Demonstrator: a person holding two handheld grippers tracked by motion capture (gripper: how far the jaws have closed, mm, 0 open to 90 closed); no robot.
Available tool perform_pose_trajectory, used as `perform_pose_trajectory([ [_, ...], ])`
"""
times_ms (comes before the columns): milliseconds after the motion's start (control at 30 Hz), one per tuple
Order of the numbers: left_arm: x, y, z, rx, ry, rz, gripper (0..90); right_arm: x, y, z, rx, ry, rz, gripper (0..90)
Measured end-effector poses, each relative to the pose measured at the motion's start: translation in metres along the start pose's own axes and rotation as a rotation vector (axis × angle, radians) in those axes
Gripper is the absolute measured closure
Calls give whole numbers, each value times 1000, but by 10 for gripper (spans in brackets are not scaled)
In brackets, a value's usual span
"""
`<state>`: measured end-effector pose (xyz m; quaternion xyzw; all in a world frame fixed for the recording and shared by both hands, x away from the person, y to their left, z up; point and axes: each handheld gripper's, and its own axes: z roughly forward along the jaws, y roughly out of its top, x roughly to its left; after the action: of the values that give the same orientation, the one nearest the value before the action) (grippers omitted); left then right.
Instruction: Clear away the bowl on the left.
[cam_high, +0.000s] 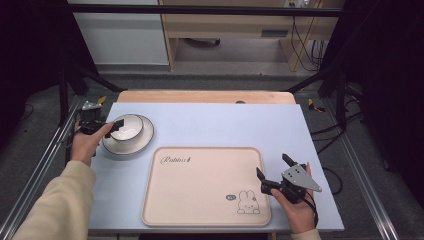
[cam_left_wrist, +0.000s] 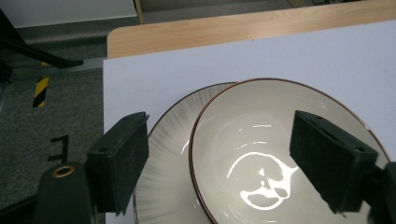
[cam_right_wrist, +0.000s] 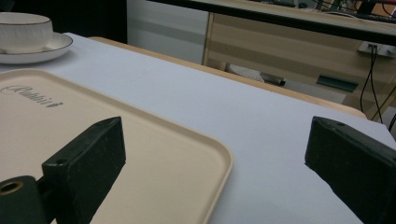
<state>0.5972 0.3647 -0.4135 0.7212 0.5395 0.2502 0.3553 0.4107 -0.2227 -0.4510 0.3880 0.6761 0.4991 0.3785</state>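
A white bowl (cam_high: 129, 127) with a thin brown rim stands in a matching plate (cam_high: 146, 139) at the table's left. My left gripper (cam_high: 115, 128) is open and straddles the bowl's left rim. In the left gripper view, one jaw hangs over the plate (cam_left_wrist: 163, 154) and the other over the inside of the bowl (cam_left_wrist: 252, 154), with the left gripper (cam_left_wrist: 219, 140) touching neither. My right gripper (cam_high: 272, 165) stands open at the right edge of a beige rabbit-print tray (cam_high: 200, 185). In the right gripper view, the right gripper (cam_right_wrist: 210, 154) has the tray's corner (cam_right_wrist: 205, 158) between its jaws.
A pale blue mat (cam_high: 225, 125) covers the wooden table (cam_high: 200, 96). From the right gripper's side, the bowl (cam_right_wrist: 23, 29) and plate (cam_right_wrist: 53, 46) sit far off at upper left. Black frame rails and cables run along the table's sides, and a desk stands behind.
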Motion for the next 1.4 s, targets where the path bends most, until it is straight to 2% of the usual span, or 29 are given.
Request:
perform_pose_trajectory([
  [100,0,-5,8,33,29,-8,256,0,-2,2,11,9,7,53],
  [267,2,-11,17,62,51,-33,327,0,-1,2,12,20,10,58],
  [333,2,-11,19,73,45,-49,356,0,-2,3,19,28,13,58],
  [433,2,-11,20,75,71,-43,415,0,-2,3,21,31,12,58],
  [500,3,-12,21,80,64,-69,450,1,-2,3,22,32,13,59],
  [633,6,-13,22,87,78,-80,535,1,-2,3,24,39,10,60],
  [833,10,-15,26,114,44,-123,659,1,-2,4,29,44,18,60],
  [900,11,-15,27,116,19,-149,700,1,-3,4,30,47,17,60],
  [967,11,-14,28,121,1,-168,800,1,-3,5,32,53,19,60],
  [1200,9,-12,25,144,-5,-222,826,1,-2,3,26,55,14,59],
  [1300,7,-10,19,132,-14,-222,829,1,-2,3,23,54,16,58],
  [1400,2,-6,11,130,11,-194,824,2,-1,3,17,59,15,59],
])
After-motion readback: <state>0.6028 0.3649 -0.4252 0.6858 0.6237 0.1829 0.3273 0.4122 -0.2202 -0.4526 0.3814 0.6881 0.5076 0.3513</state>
